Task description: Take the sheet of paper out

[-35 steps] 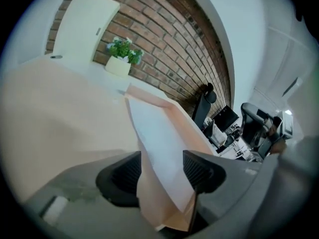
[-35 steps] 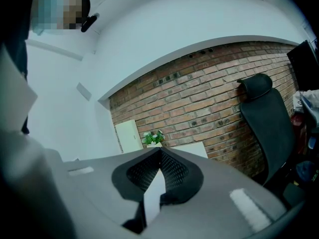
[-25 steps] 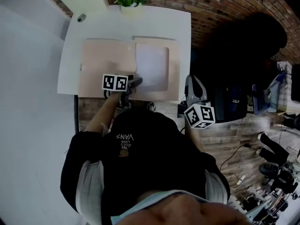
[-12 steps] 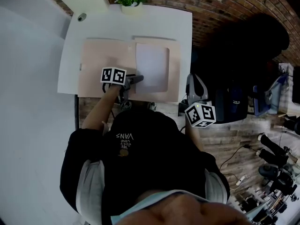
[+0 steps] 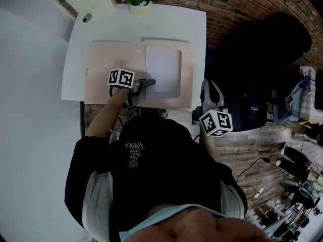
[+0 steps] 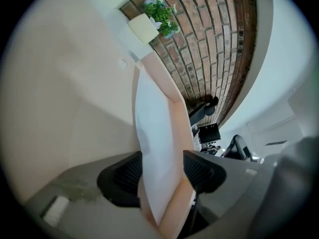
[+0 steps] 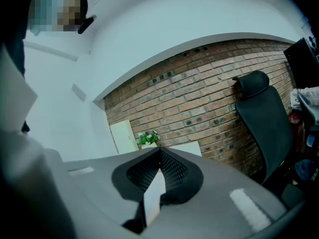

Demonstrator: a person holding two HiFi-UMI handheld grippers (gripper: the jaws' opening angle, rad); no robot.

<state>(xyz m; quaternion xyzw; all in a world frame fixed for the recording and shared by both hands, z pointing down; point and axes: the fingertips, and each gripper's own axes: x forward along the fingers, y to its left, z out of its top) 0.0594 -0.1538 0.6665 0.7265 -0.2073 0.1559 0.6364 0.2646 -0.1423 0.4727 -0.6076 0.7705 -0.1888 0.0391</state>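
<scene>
Here the left claw is half open around the paper and folder. The right claw is shut, near a chair.

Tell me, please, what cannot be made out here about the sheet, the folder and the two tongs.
- Left gripper view: the left tongs stand apart round the sheet of paper and folder edge; these cover the pad faces, so touch is unclear.
- Right gripper view: the shut right tongs and their body hide the folder and sheet.
- Head view: the small round thing on the table is too small to name.
</scene>
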